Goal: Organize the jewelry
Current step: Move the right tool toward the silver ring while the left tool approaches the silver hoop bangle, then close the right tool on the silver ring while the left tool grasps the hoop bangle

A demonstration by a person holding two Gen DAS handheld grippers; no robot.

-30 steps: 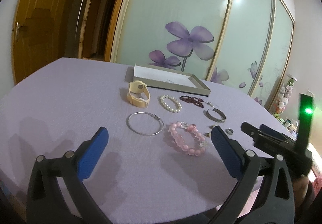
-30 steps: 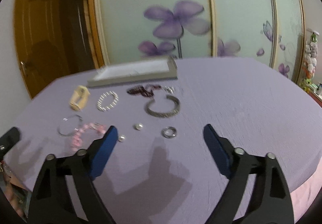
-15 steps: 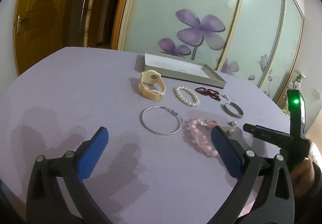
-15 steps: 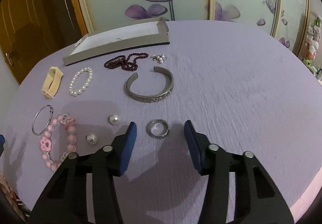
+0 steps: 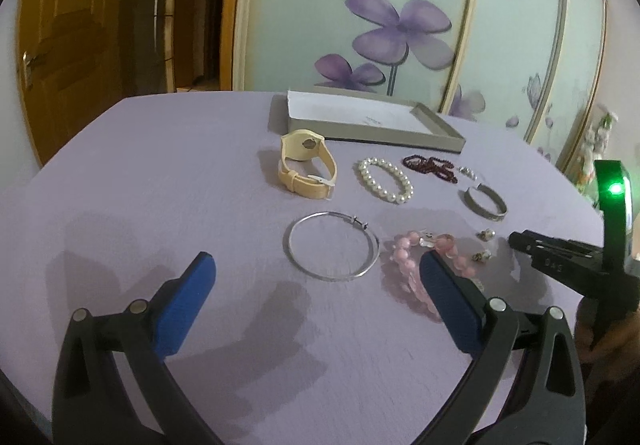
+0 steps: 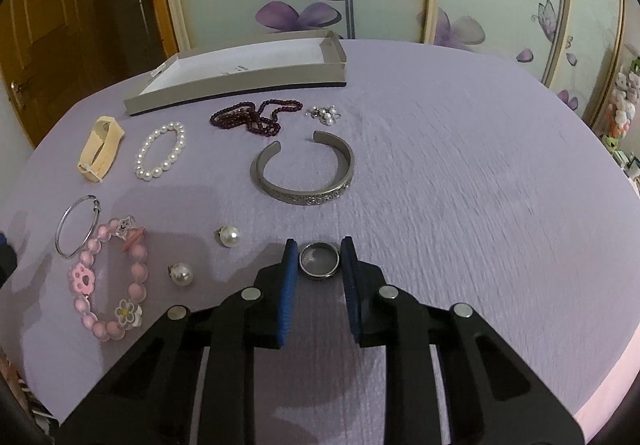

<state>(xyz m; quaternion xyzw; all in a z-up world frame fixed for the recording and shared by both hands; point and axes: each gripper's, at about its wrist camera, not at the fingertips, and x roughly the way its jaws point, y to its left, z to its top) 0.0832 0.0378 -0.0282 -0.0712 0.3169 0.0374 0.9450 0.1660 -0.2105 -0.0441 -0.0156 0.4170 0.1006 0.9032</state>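
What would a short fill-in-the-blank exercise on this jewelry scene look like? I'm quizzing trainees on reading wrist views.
1. The right tool has its blue pads on either side of the silver ____.
2. The engraved cuff bracelet has its gap turned toward the grey ____.
3. The left tool holds ____.
4. The pearl bracelet lies between the garnet necklace and the cream ____.

Missing words: ring; tray; nothing; watch
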